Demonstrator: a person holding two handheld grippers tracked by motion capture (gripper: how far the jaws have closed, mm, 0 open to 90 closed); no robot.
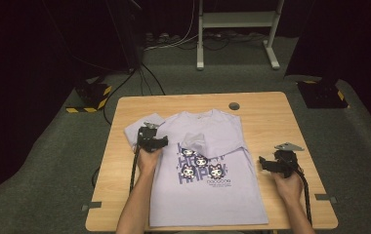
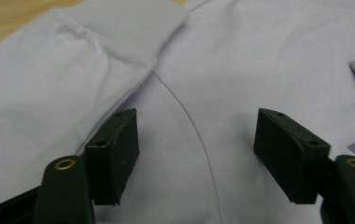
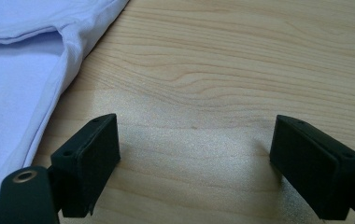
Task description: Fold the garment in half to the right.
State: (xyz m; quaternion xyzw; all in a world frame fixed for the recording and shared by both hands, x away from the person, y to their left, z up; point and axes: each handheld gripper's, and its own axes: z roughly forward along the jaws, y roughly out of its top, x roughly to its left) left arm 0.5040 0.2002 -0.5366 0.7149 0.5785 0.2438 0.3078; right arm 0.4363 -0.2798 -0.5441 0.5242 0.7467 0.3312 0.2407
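High view: your lilac T-shirt [image 1: 208, 180] lies mid-frame on the surface [image 1: 271, 112], soft and limp. Left hand-held gripper [image 2: 196, 154], jaws apart, straddles the shoulder seam; pinch there. Right hand-held gripper [image 3: 194, 163] gapes over wood.

Shirt [image 1: 208, 180]: hem cut off at the high view's 6 o'clock edge. Print lettering [image 1: 204, 168] too small to read. Left sleeve [image 1: 142, 129] partly hidden behind the left gripper [image 1: 150, 139]. Forearms cut off at 6 o'clock.

Lilac printed T-shirt [image 1: 208, 180] flat on table, one sleeve folded inward
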